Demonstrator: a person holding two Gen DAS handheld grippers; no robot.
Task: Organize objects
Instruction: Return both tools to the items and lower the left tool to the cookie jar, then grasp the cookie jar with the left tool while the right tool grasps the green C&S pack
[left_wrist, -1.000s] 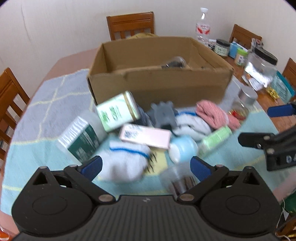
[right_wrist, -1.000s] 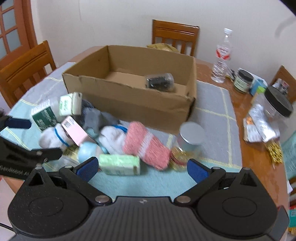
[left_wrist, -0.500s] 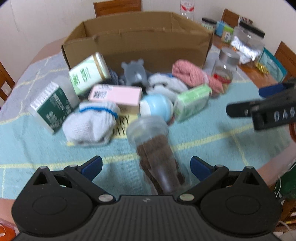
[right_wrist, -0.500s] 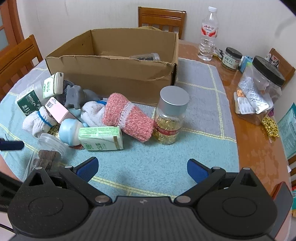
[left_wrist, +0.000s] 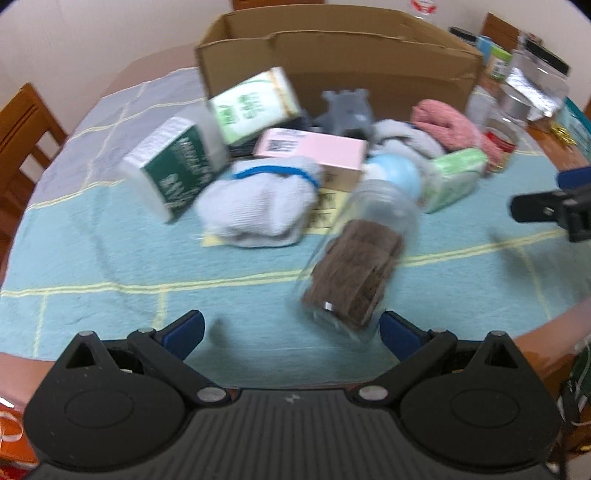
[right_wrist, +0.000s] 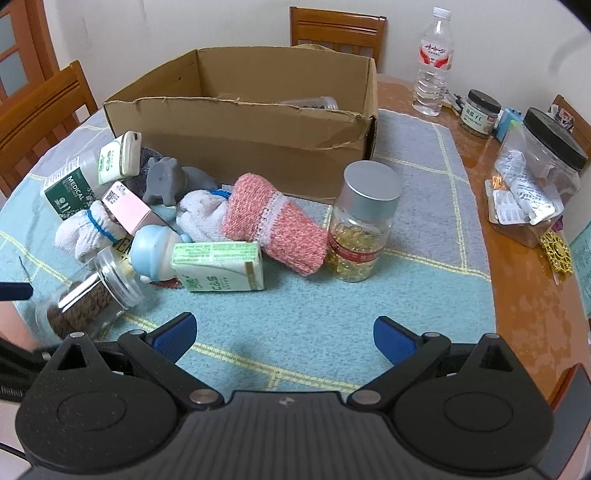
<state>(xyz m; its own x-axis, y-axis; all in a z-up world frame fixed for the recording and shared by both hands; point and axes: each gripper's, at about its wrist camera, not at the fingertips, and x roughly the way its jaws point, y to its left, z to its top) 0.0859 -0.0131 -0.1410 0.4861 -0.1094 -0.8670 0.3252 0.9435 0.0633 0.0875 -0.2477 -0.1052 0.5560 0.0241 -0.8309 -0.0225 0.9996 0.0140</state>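
Left gripper (left_wrist: 291, 328): jaws spread wide, nothing between the pads. Clear jar of brown pieces (left_wrist: 354, 266) lies on its side on the teal placemat (left_wrist: 110, 258) near the front edge of the tabletop, its base just ahead of the left gripper's right-hand pad; cannot tell if they touch.

Right gripper (right_wrist: 282, 334): jaws released and empty, over bare placemat at the front edge.

Cardboard box (right_wrist: 240, 144) sits toward the far edge of the tabletop, open at the top, with a clear container lying inside. The clutter lies against its near wall: pink sock roll (right_wrist: 277, 221), silver-lidded jar of yellow capsules (right_wrist: 360, 229) upright beside it, green-and-white carton (right_wrist: 221, 266), pale blue bottle (right_wrist: 151, 251), grey elephant toy (right_wrist: 166, 179), pink box (right_wrist: 127, 206), white sock with blue band (right_wrist: 88, 229), dark green "MEDICAL" box (right_wrist: 68, 188).

Left-wrist view is motion-blurred.
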